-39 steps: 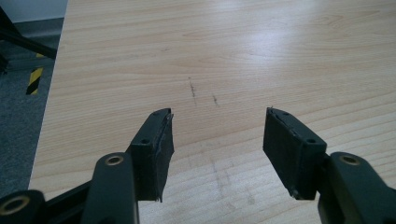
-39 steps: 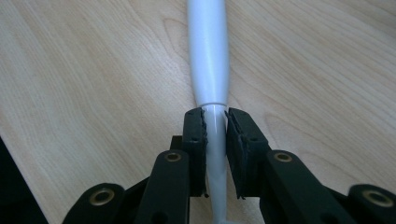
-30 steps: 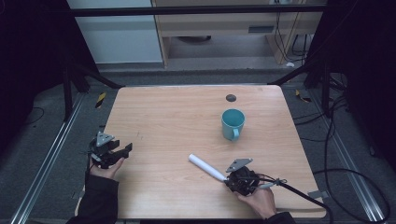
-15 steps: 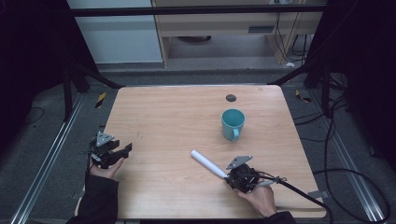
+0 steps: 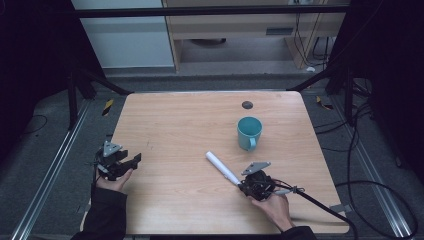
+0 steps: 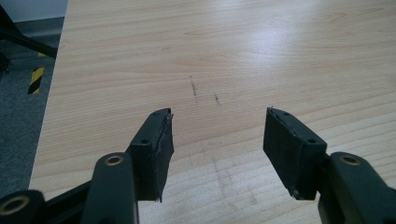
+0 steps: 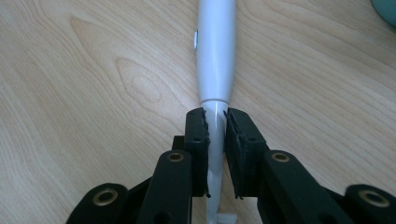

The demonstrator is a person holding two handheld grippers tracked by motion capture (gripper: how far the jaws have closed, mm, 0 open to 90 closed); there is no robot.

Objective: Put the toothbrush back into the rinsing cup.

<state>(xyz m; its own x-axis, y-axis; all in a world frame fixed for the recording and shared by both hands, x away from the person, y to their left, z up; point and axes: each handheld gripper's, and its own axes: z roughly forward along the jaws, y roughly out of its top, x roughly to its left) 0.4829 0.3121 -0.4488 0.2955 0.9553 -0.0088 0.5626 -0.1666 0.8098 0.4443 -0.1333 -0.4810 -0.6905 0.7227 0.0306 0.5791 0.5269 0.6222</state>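
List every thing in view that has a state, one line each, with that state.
Right gripper: shut on the white electric toothbrush.
White electric toothbrush: gripped at its thin neck, handle pointing away.
Left gripper: open, nothing between its jaws.
Teal mug: upright on the table, untouched.

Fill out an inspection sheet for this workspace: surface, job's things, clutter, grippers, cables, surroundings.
Surface: wooden table, faint scuff marks, small dark hole near the far edge.
Job's things: white electric toothbrush lying flat; teal mug upright beyond it.
Clutter: nothing seen.
Grippers: right gripper shut on the toothbrush's thin neck; left gripper open, holding nothing, at the table's left edge.
Cables: black cable trails from the right gripper.
Surroundings: dark frame, grey floor, light cabinet behind.
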